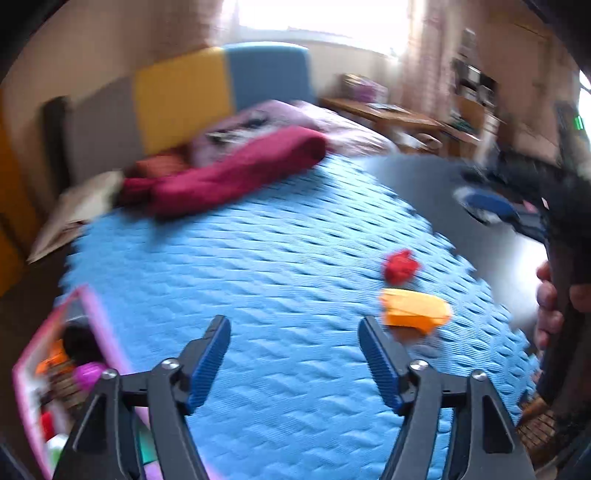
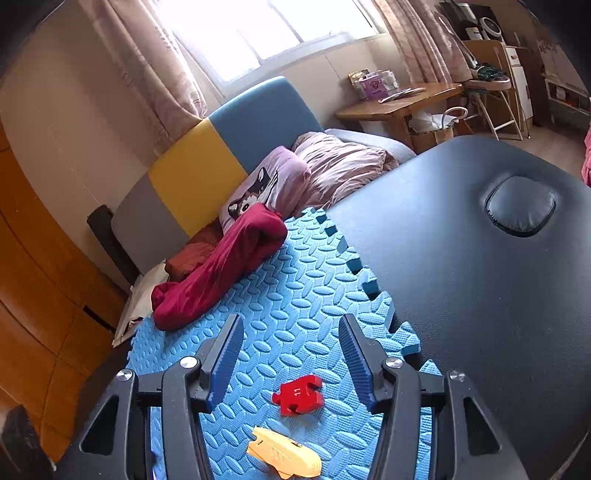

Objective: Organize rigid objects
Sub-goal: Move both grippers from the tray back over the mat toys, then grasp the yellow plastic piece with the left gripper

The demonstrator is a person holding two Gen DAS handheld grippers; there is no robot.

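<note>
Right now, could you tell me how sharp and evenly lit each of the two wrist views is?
Left wrist view: motion-smeared throughout, so the red puzzle-shaped piece and the orange plastic piece on the blue foam mat look soft; the window is blown out. Right wrist view: sharp, with the number on the red piece readable, though its window glares too; both bend at the edges.

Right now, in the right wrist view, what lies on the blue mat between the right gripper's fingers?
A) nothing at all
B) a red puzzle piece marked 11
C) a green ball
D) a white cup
B: the red puzzle piece, with 11 printed on it, lies on the blue foam mat between the fingers of the open right gripper, untouched, with a yellow toy piece nearer the camera.
</note>
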